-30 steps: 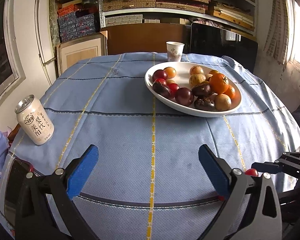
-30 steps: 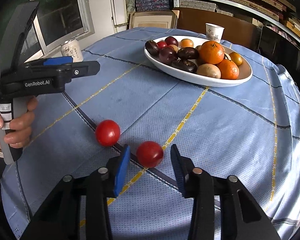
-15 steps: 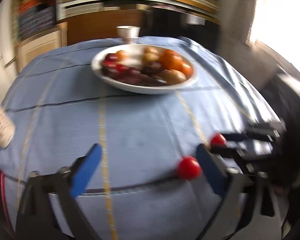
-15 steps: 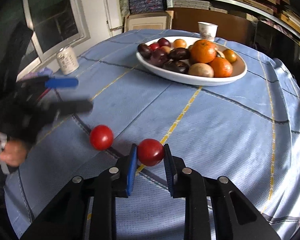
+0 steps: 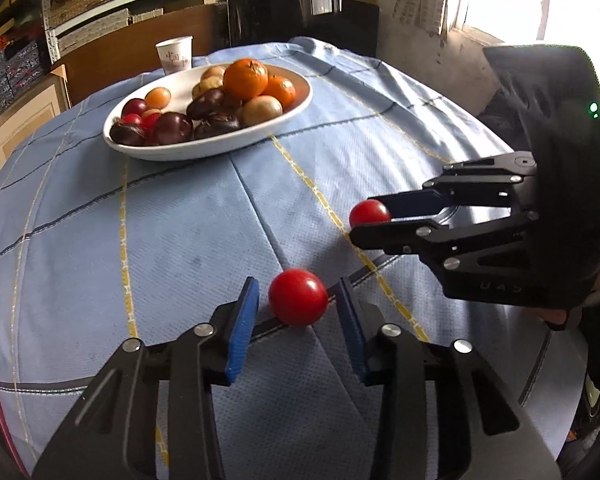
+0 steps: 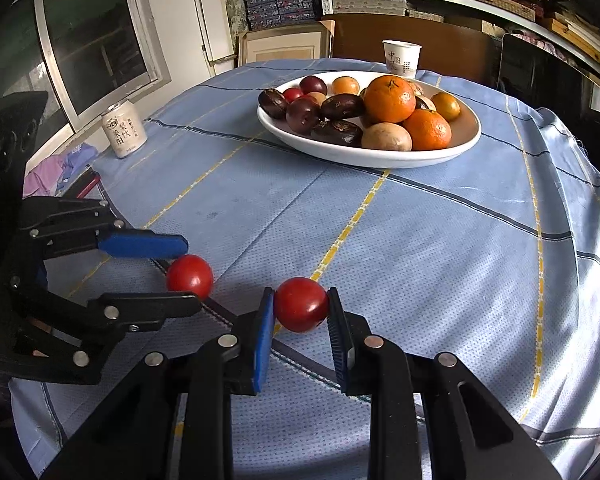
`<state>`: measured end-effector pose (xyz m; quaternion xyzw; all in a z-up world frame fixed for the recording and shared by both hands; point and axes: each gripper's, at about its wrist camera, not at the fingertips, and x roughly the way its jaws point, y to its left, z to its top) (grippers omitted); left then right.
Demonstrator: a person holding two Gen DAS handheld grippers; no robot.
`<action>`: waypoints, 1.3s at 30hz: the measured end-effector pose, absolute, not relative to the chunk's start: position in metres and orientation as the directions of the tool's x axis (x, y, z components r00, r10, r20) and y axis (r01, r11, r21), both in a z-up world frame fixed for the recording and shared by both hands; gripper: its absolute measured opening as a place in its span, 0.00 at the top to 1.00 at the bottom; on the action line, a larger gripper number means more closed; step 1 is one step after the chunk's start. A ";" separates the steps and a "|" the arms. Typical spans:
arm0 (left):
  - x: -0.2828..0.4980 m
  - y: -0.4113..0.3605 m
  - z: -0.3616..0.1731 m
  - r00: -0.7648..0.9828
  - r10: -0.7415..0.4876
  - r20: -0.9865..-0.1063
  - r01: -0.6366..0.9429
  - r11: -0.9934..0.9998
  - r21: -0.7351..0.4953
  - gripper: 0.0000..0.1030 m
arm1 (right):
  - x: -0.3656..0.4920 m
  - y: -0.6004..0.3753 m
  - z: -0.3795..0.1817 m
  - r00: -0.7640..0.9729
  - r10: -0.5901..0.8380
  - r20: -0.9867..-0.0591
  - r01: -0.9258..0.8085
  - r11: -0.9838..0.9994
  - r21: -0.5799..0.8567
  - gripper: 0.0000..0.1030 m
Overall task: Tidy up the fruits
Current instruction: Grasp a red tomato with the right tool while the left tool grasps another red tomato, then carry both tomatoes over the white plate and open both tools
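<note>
1. While my right gripper [image 6: 300, 316] pinches one small, glossy red tomato [image 6: 301, 304] firmly between its blue-padded fingers [image 6: 263, 336], that fruit sits just above the blue checked cloth on the counter [image 6: 440, 240].
2. My left gripper [image 5: 296, 312] straddles the second round red tomato [image 5: 298, 297]; its fingers are narrowing, pads not yet pressing, a slim gap showing either side.
3. The white oval bowl [image 6: 380, 156] heaped with oranges and dark fruit stands well apart, farther back.
4. I judge an off-centre squeeze could pop the smooth tomato sideways and send it rolling; too hard a clamp could bruise it.
</note>
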<state>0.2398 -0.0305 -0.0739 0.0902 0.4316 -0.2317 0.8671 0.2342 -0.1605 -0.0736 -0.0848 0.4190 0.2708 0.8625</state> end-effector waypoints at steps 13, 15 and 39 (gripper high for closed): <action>0.251 -0.036 -0.082 0.490 -0.313 -0.813 0.474 0.879 -0.053 0.71 | 0.236 -0.164 -0.075 0.509 0.391 -0.767 -0.524 0.847 0.084 0.75; 0.250 -0.036 -0.081 0.495 -0.309 -0.812 0.472 0.880 -0.048 0.71 | 0.236 -0.165 -0.075 0.511 0.390 -0.766 -0.522 0.849 0.084 0.75; 0.434 0.013 0.013 0.687 -0.146 -0.712 0.115 0.989 -0.091 0.72 | 0.389 -0.162 0.013 0.729 0.367 -0.578 -0.331 0.928 0.173 0.75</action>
